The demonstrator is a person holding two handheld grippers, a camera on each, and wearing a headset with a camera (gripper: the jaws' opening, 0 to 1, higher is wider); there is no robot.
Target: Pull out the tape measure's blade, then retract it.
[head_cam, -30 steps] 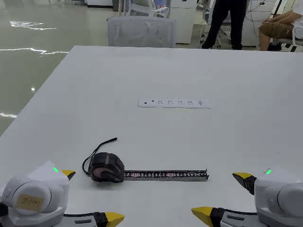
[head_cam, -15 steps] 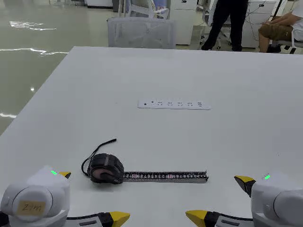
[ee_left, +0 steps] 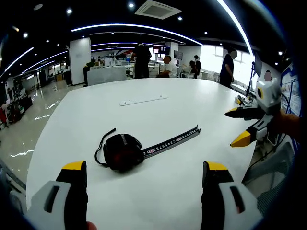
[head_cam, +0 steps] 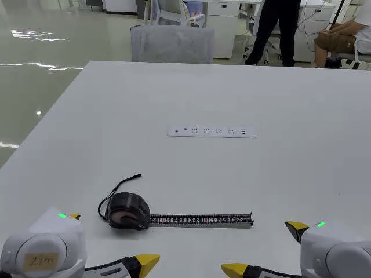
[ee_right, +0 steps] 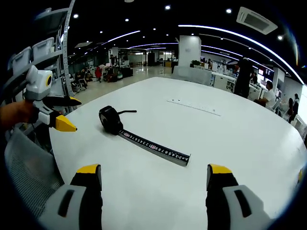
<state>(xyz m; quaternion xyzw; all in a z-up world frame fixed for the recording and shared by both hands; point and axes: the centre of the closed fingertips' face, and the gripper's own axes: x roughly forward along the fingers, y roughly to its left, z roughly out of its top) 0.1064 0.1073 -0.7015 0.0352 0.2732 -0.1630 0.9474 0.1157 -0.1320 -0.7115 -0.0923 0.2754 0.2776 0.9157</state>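
A black tape measure [head_cam: 128, 211] lies on the white table [head_cam: 232, 92], its wrist strap curling off to the left. Its blade [head_cam: 200, 220] is drawn out to the right and rests flat on the table. The case [ee_left: 123, 152] and blade [ee_left: 173, 141] lie ahead of my left gripper [ee_left: 142, 173], which stands open and apart from them. My right gripper [ee_right: 149, 175] is open too, with the blade's end [ee_right: 182, 158] and case [ee_right: 111, 119] a little ahead of it. In the head view the left gripper [head_cam: 108, 240] and right gripper [head_cam: 264, 249] sit at the near table edge, either side of the tape.
A white power strip [head_cam: 211, 131] lies mid-table beyond the tape. A grey chair [head_cam: 173, 44] stands at the far edge. People stand and sit at the back right [head_cam: 278, 29].
Both grippers have drawn back a little toward the near edge and sit lower in the picture. The tape measure and its drawn-out blade lie as before.
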